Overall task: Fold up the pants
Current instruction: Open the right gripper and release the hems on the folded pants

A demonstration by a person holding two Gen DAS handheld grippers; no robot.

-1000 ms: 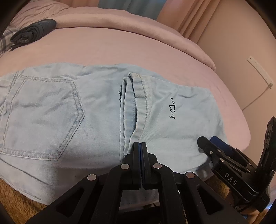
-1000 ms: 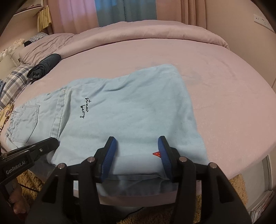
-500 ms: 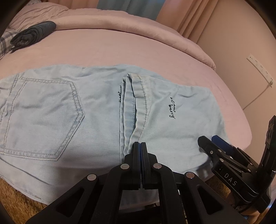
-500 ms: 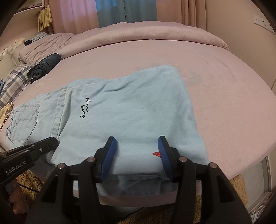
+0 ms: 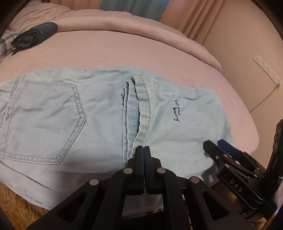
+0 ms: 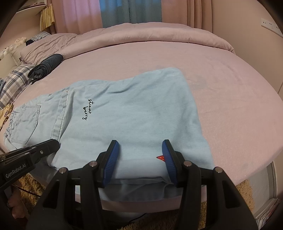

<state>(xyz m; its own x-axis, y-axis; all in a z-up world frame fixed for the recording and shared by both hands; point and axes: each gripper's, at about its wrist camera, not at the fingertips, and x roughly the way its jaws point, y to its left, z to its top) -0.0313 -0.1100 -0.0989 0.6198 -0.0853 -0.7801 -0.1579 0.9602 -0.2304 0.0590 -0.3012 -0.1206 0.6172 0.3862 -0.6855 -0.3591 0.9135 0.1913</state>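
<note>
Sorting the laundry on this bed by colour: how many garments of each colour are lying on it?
Light blue: 1, the jeans
Dark grey: 1, the rolled garment
Total: 2

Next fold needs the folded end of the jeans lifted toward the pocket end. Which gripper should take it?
Right. The right gripper is open, its jaws straddling the near edge of the jeans at that end. The left gripper is shut, by the hem.

Pink bed sheet [image 6: 221,99], rolled dark garment [image 6: 46,68] beside plaid fabric [image 6: 15,79], pink curtains [image 6: 176,12], wall socket strip [image 5: 266,69]
</note>
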